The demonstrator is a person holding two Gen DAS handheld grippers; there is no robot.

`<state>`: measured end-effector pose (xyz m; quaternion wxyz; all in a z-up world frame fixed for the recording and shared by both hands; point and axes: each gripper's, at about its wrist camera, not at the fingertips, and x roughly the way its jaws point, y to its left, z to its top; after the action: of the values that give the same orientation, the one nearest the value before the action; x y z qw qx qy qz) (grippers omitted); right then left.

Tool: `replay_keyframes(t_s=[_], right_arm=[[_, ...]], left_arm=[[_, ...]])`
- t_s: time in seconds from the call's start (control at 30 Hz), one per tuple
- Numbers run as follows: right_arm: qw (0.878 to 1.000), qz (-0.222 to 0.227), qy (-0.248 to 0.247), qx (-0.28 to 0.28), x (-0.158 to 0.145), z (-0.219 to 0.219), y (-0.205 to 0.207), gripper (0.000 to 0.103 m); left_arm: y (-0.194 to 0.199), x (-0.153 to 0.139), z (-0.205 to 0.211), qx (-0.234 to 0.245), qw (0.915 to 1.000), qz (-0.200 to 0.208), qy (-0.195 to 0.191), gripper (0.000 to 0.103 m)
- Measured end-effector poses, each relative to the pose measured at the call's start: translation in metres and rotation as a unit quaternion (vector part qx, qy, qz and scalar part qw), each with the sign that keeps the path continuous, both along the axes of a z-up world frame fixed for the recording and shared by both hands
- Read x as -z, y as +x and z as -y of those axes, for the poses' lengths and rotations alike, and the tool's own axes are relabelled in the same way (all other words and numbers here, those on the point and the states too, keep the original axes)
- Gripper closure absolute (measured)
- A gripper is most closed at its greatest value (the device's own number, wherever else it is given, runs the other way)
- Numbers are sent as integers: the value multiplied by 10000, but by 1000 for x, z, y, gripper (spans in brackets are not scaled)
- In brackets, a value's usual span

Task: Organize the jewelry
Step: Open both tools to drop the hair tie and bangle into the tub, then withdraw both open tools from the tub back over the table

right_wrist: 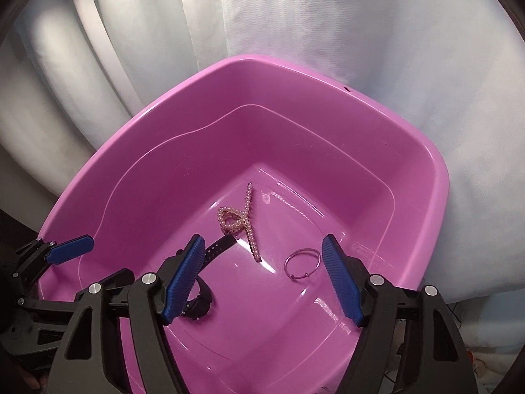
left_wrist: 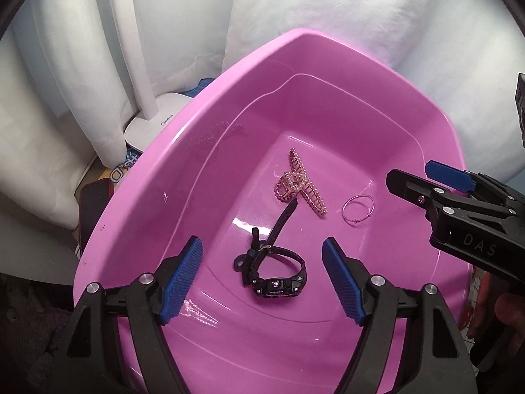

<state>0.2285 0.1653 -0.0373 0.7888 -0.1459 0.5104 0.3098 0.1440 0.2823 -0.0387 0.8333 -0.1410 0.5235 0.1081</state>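
In the pink plastic basin lie three pieces: a black wristwatch with a buckled strap, a gold-toned pearl-studded claw hair clip and a thin pink wire hoop. The watch's strap tip reaches up to the clip; the hoop sits apart, to the right of the clip.

My left gripper hangs over the watch, jaws spread wide with nothing in them, blue pads either side of the watch but above it, not touching. My right gripper is likewise wide open and empty; in its own view the hoop lies just inside its right pad.

Judgement: everything appears to be in the basin, so the step in hand reads as release and withdrawal. To do it well I should lift both tools straight up, keeping the jaws wide so that no pad snags the watch strap or flicks the light hoop. The basin floor is glossy; pieces will slide easily.
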Motion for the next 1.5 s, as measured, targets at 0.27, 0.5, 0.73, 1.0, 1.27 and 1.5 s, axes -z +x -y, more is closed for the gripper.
replay_keyframes(t_s=[0.27,0.5,0.73,1.0,1.27,1.5], right_arm=[[10000,-10,-6,-20,-1,2,2,33],[10000,19,20,-40,-4,2,4,33],[9999,58,66,-66,-10,5,1,33],[9997,163,179,-88,-23,12,-9,33],[9989,314,349,-7,-38,30,-25,33],[9973,353,634,137,-48,59,-46,33]], left_arm=[[-1,-1,2,-38,10000,-32,44,29],[-4,-5,3,-62,9999,24,107,29],[-9,-12,5,-87,9998,112,151,29],[-16,-24,8,-162,9994,201,239,29],[-27,-37,19,-153,9985,373,364,29],[-41,-48,39,-139,9974,534,473,29]])
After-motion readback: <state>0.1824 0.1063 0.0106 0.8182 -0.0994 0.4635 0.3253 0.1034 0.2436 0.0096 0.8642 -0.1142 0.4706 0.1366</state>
